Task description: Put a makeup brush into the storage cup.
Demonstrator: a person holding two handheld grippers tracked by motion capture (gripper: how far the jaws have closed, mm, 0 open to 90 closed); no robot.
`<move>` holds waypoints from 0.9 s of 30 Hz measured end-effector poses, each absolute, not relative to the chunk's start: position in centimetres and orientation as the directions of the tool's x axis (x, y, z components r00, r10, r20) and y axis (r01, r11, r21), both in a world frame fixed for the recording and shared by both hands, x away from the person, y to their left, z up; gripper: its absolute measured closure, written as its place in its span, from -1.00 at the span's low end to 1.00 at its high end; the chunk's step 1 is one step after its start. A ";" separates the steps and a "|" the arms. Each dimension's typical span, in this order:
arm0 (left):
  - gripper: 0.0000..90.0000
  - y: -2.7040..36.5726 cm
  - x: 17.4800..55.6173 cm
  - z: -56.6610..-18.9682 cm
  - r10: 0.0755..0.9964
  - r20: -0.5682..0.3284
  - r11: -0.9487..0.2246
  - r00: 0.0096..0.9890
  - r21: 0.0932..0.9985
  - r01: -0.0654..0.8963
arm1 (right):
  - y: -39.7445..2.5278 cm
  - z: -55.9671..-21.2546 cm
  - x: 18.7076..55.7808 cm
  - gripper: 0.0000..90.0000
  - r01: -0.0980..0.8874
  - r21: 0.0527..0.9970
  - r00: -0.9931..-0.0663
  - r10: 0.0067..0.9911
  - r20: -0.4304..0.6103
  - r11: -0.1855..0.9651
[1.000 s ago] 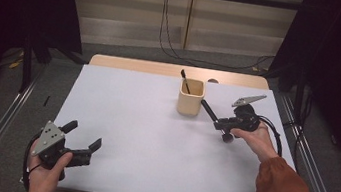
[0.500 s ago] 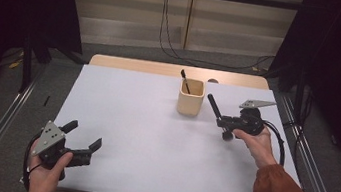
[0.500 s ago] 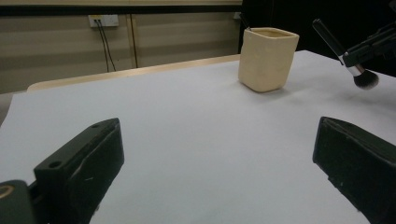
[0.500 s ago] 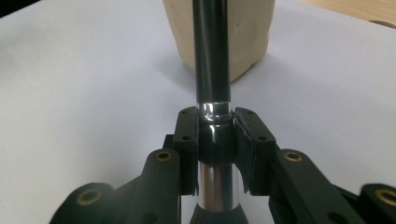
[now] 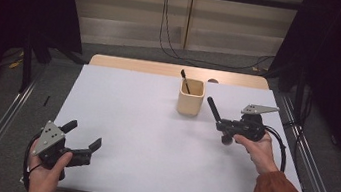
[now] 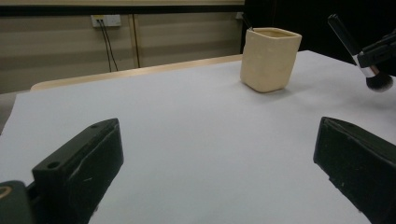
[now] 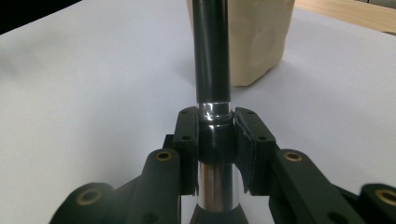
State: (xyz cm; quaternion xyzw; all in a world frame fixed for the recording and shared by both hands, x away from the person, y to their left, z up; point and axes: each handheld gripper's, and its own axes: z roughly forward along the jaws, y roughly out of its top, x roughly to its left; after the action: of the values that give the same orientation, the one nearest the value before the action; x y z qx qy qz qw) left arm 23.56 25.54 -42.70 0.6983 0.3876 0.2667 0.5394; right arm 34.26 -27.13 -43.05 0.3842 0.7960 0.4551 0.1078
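We find the brush (image 7: pixel 212 116) clamped at its silver collar between the right gripper's (image 5: pixel 225 126) jaws, black handle angled up beside the cup (image 5: pixel 191 97). The left gripper (image 5: pixel 82 139) rests near-left, jaws wide and empty.

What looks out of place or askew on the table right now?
Nothing is spilled or damaged. The beige cup stands upright with one black handle leaning inside. The right gripper holds a makeup brush tilted, bristles down, beside the cup rather than in it.
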 end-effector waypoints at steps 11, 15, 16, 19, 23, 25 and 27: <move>-0.96 25.5 23.6 -42.6 0.822 -0.043 -0.122 0.568 0.961 0.249 | -26.1 -43.1 33.1 0.61 0.490 0.815 -0.721 0.669 0.181 0.308; -0.96 25.5 23.6 -42.6 0.821 -0.042 -0.123 0.570 0.961 0.247 | -25.7 -42.9 32.7 0.61 0.483 0.820 -0.732 0.655 0.188 0.305; -0.96 25.5 23.6 -42.6 0.821 -0.041 -0.123 0.570 0.961 0.247 | -25.6 -42.9 32.6 0.61 0.480 0.823 -0.734 0.653 0.187 0.305; -0.96 25.4 23.6 -42.6 0.819 -0.039 -0.126 0.572 0.961 0.246 | -25.3 -43.0 32.4 0.61 0.476 0.822 -0.742 0.644 0.186 0.311; -0.97 25.4 23.5 -42.6 0.822 -0.040 -0.123 0.568 0.962 0.246 | -24.7 -43.2 31.9 0.61 0.469 0.817 -0.758 0.628 0.178 0.334; -0.97 25.4 23.4 -42.6 0.822 -0.040 -0.123 0.568 0.962 0.246 | -24.4 -43.1 31.7 0.61 0.459 0.821 -0.766 0.619 0.172 0.340; -0.97 25.4 23.4 -42.6 0.820 -0.035 -0.129 0.571 0.961 0.245 | -24.1 -42.9 31.5 0.61 0.451 0.825 -0.773 0.612 0.169 0.342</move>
State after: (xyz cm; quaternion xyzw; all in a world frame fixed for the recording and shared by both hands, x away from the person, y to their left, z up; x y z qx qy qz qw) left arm 23.42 25.40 -42.59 0.7026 0.3791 0.2664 0.5401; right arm 31.54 -24.10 -42.87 0.3260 0.8147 0.4719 0.0852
